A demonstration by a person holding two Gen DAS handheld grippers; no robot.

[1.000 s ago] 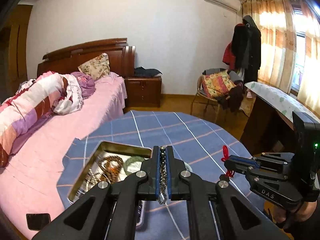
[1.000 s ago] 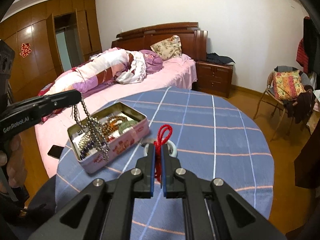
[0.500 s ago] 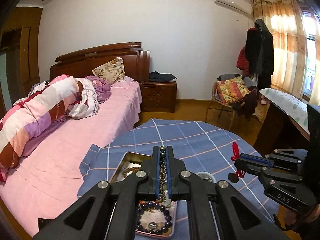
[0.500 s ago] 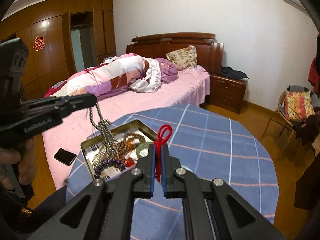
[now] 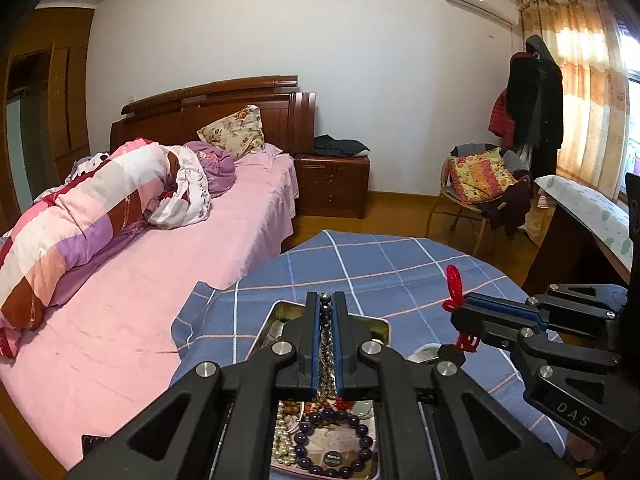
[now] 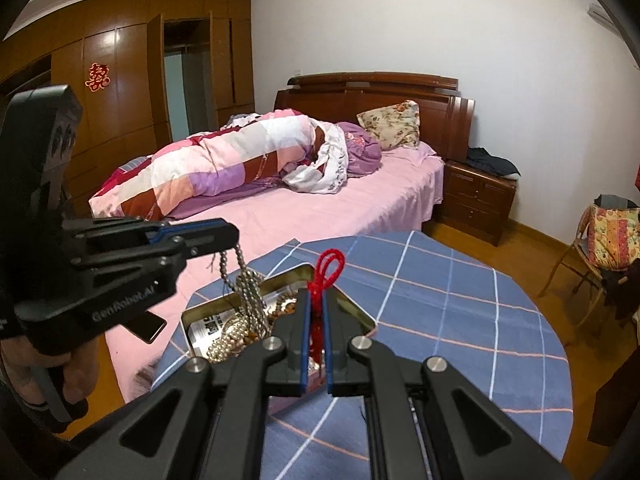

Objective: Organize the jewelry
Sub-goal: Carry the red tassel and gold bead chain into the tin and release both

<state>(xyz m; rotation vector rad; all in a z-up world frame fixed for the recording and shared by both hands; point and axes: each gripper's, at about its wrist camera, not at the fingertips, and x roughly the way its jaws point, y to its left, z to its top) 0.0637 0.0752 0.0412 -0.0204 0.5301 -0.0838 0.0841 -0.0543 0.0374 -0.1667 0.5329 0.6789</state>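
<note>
A bed (image 5: 168,280) with a rolled quilt (image 5: 80,216) and a pillow (image 5: 234,132) stands beside the nightstand (image 5: 332,184). A chair (image 5: 476,188) holds a cushion.

The room is bright with daylight coming through the curtains (image 5: 580,92) on the right. The white wall (image 6: 500,40) looks soft and even. Both pictures bend at the edges, with dark round corners. Things look sharp, not blurry.

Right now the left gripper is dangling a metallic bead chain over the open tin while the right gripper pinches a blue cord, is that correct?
Nearly: the cord in the right gripper is red, as the right wrist view shows. The left gripper does dangle the bead chain over the open tin.
</note>
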